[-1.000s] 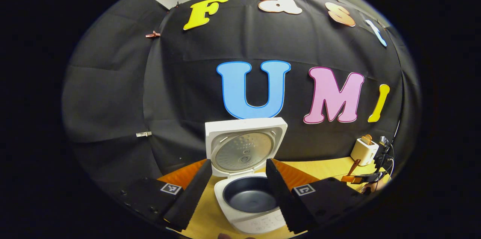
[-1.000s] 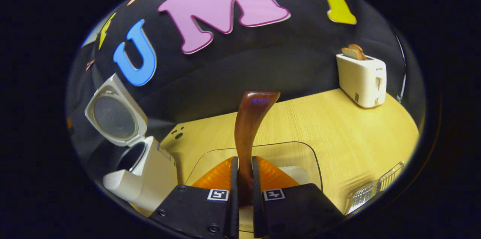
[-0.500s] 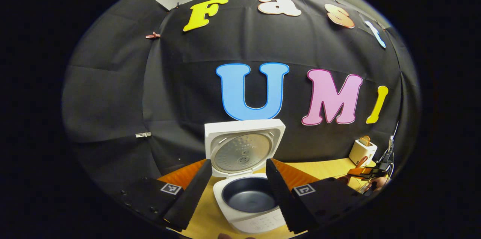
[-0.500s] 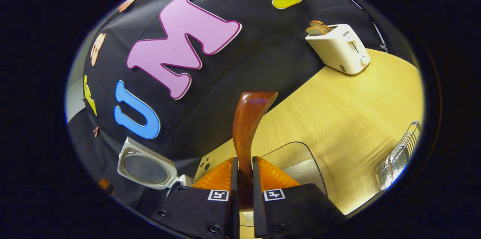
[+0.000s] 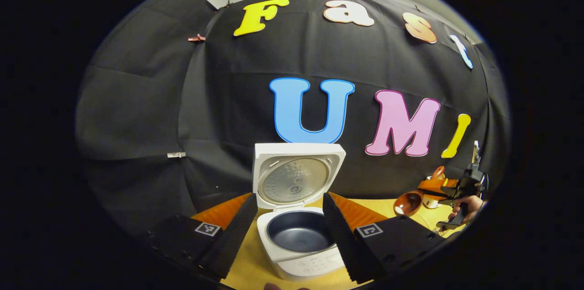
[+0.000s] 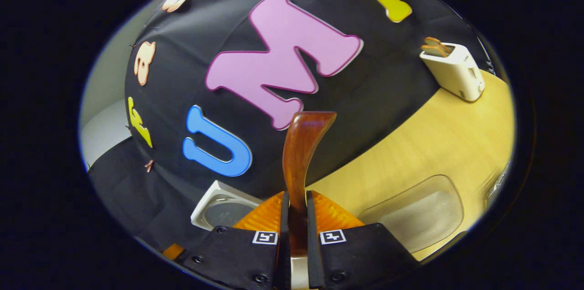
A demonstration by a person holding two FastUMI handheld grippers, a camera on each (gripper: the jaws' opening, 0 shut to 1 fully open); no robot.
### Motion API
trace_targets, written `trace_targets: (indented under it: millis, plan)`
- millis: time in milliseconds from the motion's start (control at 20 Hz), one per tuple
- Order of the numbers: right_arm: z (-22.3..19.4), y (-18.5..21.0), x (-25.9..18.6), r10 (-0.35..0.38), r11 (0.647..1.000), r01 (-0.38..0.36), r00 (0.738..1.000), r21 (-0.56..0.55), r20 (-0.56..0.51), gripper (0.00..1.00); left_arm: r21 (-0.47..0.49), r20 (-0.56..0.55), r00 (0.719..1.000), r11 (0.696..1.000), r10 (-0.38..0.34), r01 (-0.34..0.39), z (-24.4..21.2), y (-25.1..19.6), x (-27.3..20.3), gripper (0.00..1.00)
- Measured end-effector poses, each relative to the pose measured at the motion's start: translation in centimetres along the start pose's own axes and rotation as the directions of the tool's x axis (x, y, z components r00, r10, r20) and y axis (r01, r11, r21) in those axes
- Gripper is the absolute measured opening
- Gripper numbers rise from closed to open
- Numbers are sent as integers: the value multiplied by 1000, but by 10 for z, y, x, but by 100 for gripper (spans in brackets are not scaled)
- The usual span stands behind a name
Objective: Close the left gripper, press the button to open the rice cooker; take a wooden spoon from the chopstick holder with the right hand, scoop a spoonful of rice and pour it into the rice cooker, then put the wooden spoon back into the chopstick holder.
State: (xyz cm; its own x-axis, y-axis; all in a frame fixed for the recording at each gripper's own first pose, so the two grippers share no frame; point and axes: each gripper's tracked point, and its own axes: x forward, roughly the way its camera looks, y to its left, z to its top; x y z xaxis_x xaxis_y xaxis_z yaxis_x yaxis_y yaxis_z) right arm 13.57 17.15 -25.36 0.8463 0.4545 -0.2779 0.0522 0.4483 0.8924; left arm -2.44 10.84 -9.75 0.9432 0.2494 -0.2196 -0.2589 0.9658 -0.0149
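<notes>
The white rice cooker stands with its lid raised and its dark inner pot showing nothing inside. My left gripper is open, its fingers on either side of the cooker and apart from it. At the far right of the left gripper view a hand holds my right gripper above the table, with the wooden spoon's bowl pointing toward the cooker. In the right gripper view my right gripper is shut on the wooden spoon, whose handle rises between the fingers. The cooker lid lies low left.
A clear container with rice sits on the yellow wooden table at the lower right. A white toaster with bread slices stands at the table's far right against the cloth wall.
My right gripper has risen with the spoon and swung left toward the cooker; the rice container slid to the right of its view. The left gripper has barely moved.
</notes>
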Motion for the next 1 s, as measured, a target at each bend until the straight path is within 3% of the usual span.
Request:
trace_targets:
  millis: [300, 650, 850, 1000]
  plan:
    - [-54, 74, 49, 100, 993, -104, 992, -53, -78, 19, -7, 21, 998, 999, 52, -52, 7, 25, -20, 92]
    - [-133, 98, 89, 92, 979, -119, 982, -168, -163, 18, -44, 16, 994, 994, 105, -104, 7, 53, -38, 92]
    - [-161, 119, 97, 111, 920, -177, 973, -349, -201, 18, -60, 11, 993, 991, 119, -119, 3, 65, -44, 92]
    - [-180, 137, 100, 127, 830, -228, 966, -509, -226, 18, -76, 6, 992, 989, 125, -124, 0, 70, -45, 92]
